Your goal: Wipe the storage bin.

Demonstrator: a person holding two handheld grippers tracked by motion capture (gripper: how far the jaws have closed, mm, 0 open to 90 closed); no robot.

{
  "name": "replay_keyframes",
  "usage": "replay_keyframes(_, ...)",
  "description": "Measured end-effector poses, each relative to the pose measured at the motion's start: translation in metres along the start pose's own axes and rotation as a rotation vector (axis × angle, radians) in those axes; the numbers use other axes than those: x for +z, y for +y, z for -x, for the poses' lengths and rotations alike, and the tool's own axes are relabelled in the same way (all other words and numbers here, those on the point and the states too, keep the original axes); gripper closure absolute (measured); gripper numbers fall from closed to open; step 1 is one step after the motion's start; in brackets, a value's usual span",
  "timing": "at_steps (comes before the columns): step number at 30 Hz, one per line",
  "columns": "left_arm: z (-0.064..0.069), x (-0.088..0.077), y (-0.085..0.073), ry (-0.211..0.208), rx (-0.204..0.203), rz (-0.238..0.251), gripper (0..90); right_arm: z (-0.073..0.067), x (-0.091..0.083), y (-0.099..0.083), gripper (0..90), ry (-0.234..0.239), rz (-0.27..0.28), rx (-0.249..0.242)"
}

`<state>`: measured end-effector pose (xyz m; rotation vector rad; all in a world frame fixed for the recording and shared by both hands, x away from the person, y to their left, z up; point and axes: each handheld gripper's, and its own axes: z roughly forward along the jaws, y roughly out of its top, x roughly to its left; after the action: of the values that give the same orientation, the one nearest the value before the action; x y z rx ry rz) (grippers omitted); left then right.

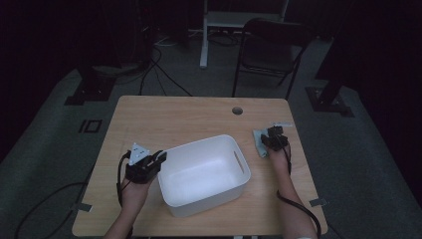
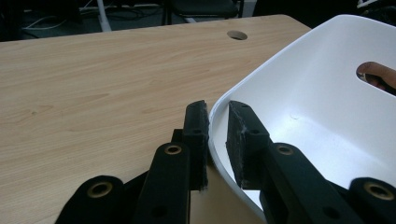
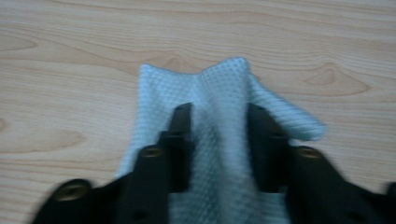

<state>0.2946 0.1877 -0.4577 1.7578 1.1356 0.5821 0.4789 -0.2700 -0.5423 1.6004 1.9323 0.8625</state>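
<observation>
Your left tool (image 2: pixel 217 140) is closed on the near left wall of the white bin (image 1: pixel 204 172): in the left gripper view one jaw is outside the rim and the other inside, and both pads press on the thin plastic. The bin stands on the wooden bench (image 1: pixel 164 119), a little to the right of its middle, with a handle slot in its right wall.

Your right tool (image 3: pixel 219 140) is at the right side of the bench, pointing down on the pale blue cloth (image 3: pixel 219 98). The cloth lies on the bench just beside the bin's right wall, apart from it. A raised fold of it is bunched between the jaws, which stand narrow. This view is a little blurred, so the pads seem to pinch the fold, but I am not fully sure.
</observation>
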Motion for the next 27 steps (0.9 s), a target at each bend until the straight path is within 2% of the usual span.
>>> replay_keyframes(3, 0.000, 0.000, 0.000, 0.002, 0.001, 0.000, 78.0, -0.002, 0.000, 0.001, 78.8, 0.013, -0.008, -0.004)
replay_keyframes(5, 0.000, 0.000, 0.000, 0.002, 0.001, 0.000, 78.0, -0.002, 0.000, 0.002, 80.1, 0.022, -0.017, 0.001)
replay_keyframes(7, 0.000, 0.000, 0.000, 0.001, 0.001, -0.001, 78.0, 0.000, -0.003, 0.002, 80.7, 0.054, -0.021, 0.044)
replay_keyframes(10, -0.001, 0.000, 0.000, -0.003, -0.001, 0.001, 78.0, -0.001, -0.008, 0.000, 80.9, 0.062, -0.010, 0.033)
replay_keyframes(12, -0.001, 0.001, 0.000, -0.002, -0.002, 0.002, 78.0, -0.001, -0.014, -0.003, 81.0, 0.089, -0.001, 0.044)
replay_keyframes(20, 0.000, 0.001, 0.000, 0.000, 0.004, -0.001, 78.1, -0.013, -0.043, -0.016, 81.1, 0.155, 0.024, -0.008)
replay_keyframes(22, 0.000, 0.001, 0.001, 0.000, 0.005, -0.002, 78.1, -0.016, -0.051, -0.021, 81.1, 0.179, 0.028, -0.006)
replay_keyframes(27, -0.001, 0.002, 0.001, 0.000, 0.004, -0.003, 78.2, -0.020, -0.078, -0.029, 81.1, 0.226, 0.049, -0.032)
